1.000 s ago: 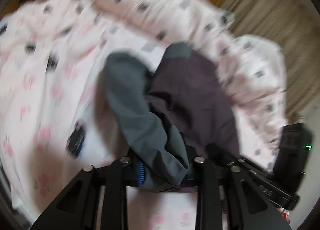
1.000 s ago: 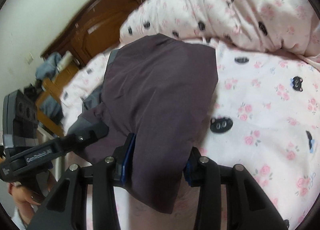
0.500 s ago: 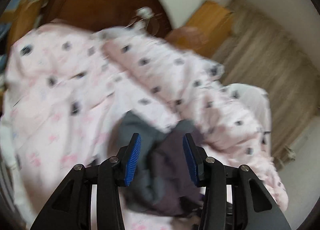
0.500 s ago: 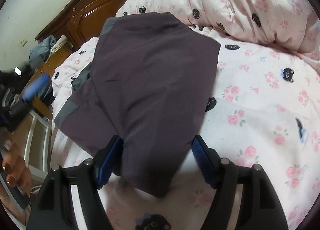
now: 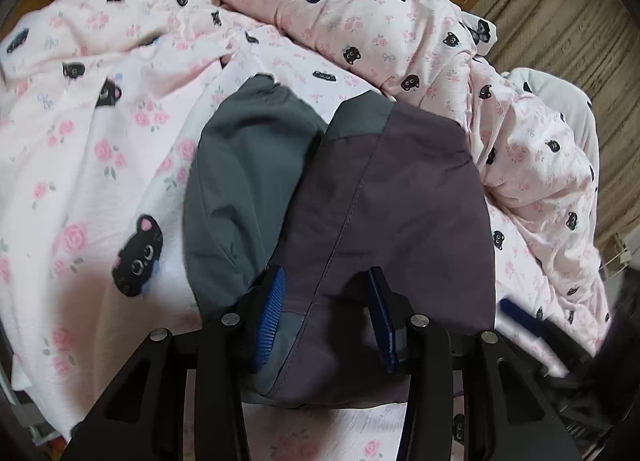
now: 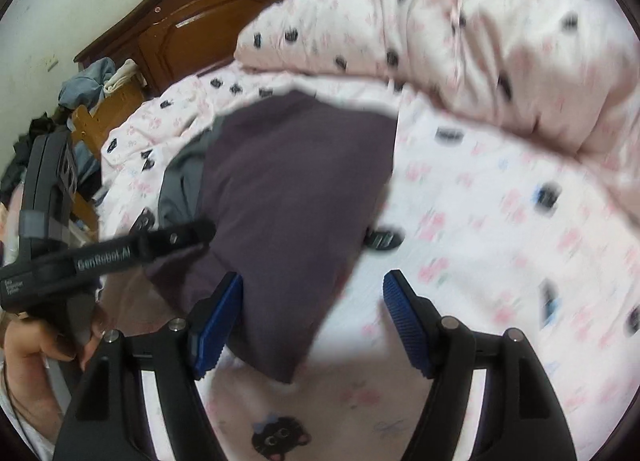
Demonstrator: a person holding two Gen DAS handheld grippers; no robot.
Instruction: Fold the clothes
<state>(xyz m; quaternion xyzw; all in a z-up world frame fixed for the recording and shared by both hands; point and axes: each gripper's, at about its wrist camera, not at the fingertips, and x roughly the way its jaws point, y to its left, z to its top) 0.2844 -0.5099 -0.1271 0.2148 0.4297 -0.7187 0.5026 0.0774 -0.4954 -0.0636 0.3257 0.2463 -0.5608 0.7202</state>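
Note:
A folded purple garment (image 5: 392,189) with grey panels (image 5: 240,181) lies on the pink cat-print bed sheet (image 5: 80,165). My left gripper (image 5: 328,319) is open and straddles the garment's near edge, with cloth between its blue pads (image 5: 274,317). In the right wrist view the same garment (image 6: 296,189) lies ahead. My right gripper (image 6: 312,325) is open, and the garment's near corner rests by its left pad (image 6: 218,325) without being pinched. The left gripper's body (image 6: 80,257) shows at the left of that view, held by a hand (image 6: 24,345).
A bunched pink duvet (image 5: 380,21) lies right behind the garment and also fills the upper right (image 6: 480,41). A dark wooden headboard (image 6: 192,29) and a chair piled with clothes (image 6: 92,89) stand at the back left. Beige curtains (image 5: 560,21) hang on the right.
The left gripper let go of the grey cloth, lifted, then came back down open over the garment's near edge. The right gripper opened, released the purple cloth and shifted right.

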